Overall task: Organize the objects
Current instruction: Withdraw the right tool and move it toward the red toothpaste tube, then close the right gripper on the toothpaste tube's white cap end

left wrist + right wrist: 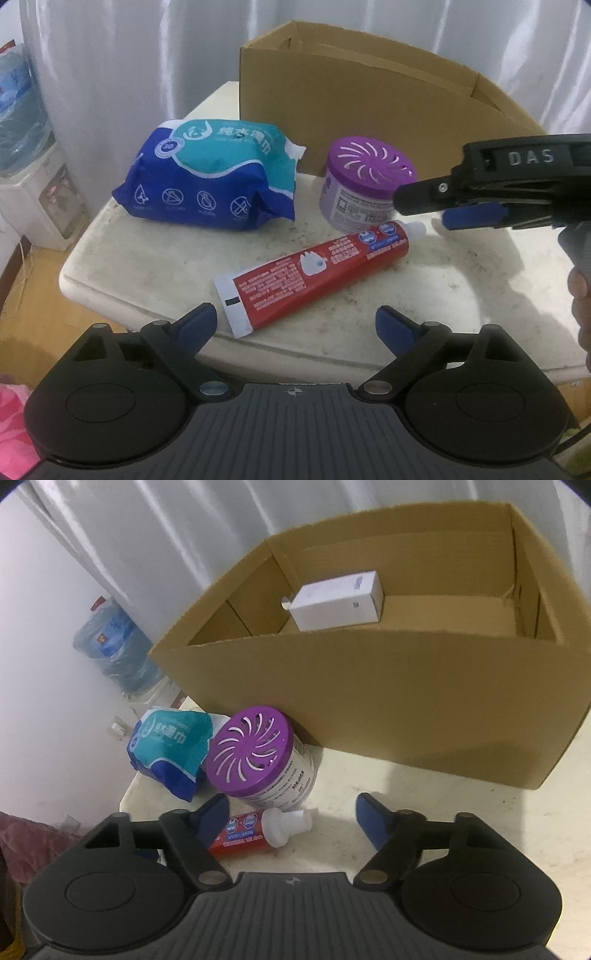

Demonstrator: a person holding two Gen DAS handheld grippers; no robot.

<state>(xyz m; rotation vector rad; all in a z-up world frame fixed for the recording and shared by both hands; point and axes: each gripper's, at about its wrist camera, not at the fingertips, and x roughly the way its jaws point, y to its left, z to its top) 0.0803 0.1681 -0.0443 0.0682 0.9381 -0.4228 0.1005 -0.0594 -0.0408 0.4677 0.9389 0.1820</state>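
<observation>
A red tube with a white cap (314,269) lies on the white table (155,266), its crimped end near my open, empty left gripper (295,325). A blue and teal wipes pack (210,177) lies at the left. A purple-lidded air freshener jar (365,184) stands in front of the cardboard box (351,103). My right gripper (421,206) comes in from the right beside the jar and the tube's cap. In the right wrist view it (291,812) is open and empty above the tube's cap (284,823), with the jar (258,757) just ahead and the wipes pack (170,749) to the left.
The open box (424,705) holds a small white carton (336,600) at its back left. A water dispenser with a blue bottle (26,147) stands on the floor to the left. White curtains hang behind. The table's rounded front-left corner is close to my left gripper.
</observation>
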